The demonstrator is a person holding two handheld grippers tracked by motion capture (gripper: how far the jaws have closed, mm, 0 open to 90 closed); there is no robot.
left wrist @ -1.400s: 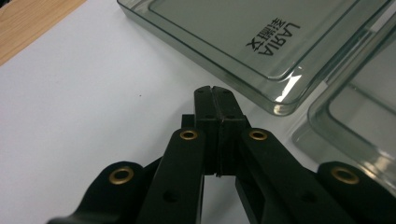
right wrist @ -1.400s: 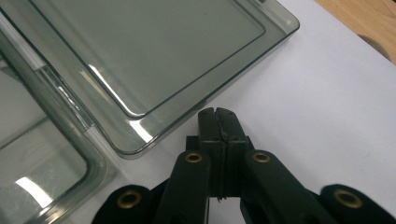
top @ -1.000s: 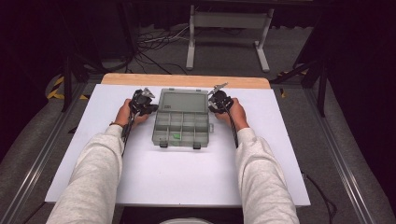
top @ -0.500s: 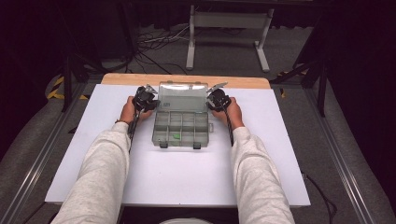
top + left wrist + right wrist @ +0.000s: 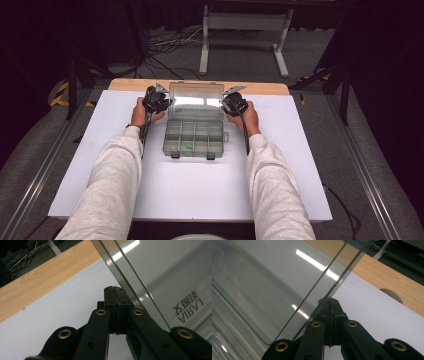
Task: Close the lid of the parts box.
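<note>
Lid-opening step on the clear compartment box, which sits mid-table on the white table, near the far edge, with its lid raised to roughly upright above the hinge side. The left gripper is placed at the lid's left edge and the right gripper at its right edge; in both gripper views the jaws are seen pressed together with nothing between them, so the lid is being pushed with the closed tips, not pinched. In the left gripper view the lid edge passes just beside the closed tips; whether it is actually touched cannot be confirmed from that angle. Same on the right, where the edge runs just above the tips. For a clean finish, both sides are best pushed evenly so the lid is not twisted on its hinge. The push should be kept low on the lid's side edges and slow past vertical, since the lid is likely to drop back under its own weight once over centre. The base is light, probably, and may slide away or tip if pushed hard; force is better directed along the lid's swing. A small green item lies in a front compartment and should be left undisturbed.
</note>
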